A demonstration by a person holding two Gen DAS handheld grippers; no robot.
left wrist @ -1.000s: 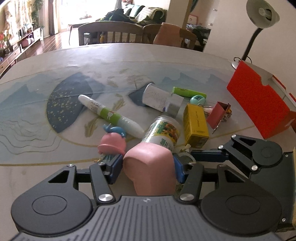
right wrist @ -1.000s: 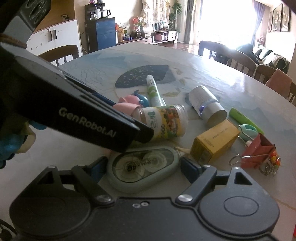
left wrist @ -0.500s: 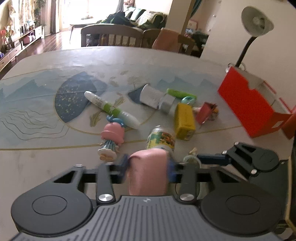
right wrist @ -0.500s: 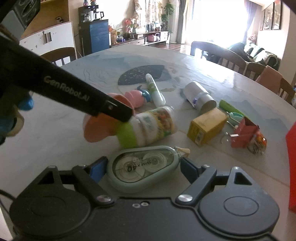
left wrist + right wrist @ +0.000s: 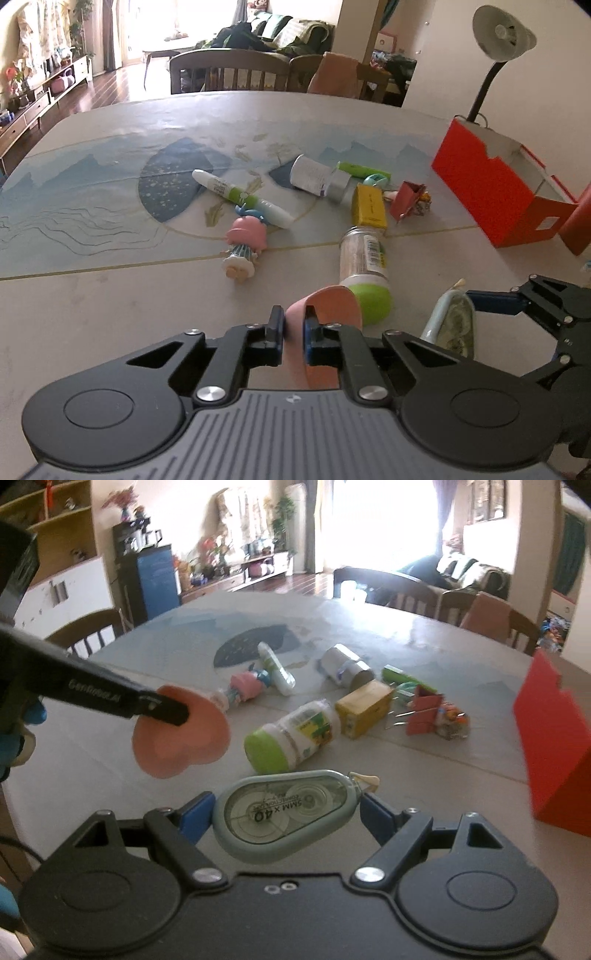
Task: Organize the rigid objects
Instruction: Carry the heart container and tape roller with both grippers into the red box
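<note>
From your left wrist view, your left gripper [image 5: 293, 332] is pinched almost fully together on the thin wall of a pink cup-like piece [image 5: 325, 314], held clear of the table [image 5: 110, 295]. So narrow a grip suggests the wall is thin and perhaps a little pliable, so I would judge it light but liable to swing or slip; taking it deeper than the rim would be safer. Just beyond it lies a jar with a green lid [image 5: 364, 266] on its side, round and likely to roll, best taken across its body. Farther off lie a pink doll [image 5: 245, 240], a white and green marker [image 5: 242, 197], a yellow box [image 5: 368, 206] and a red binder clip [image 5: 408, 199], and the open red box [image 5: 491, 184] stands at the right, probably where things belong. From your right wrist view, your right gripper [image 5: 286, 814] stands wide with a correction tape dispenser [image 5: 286, 816] spanning it lengthwise, the fingers [image 5: 194, 816] meeting both ends, lifted off the table. It looks like stiff, smooth, light plastic; held end to end it could pivot, so carry it level. The pink piece shows at the left here, and the red box at the right edge.
</note>
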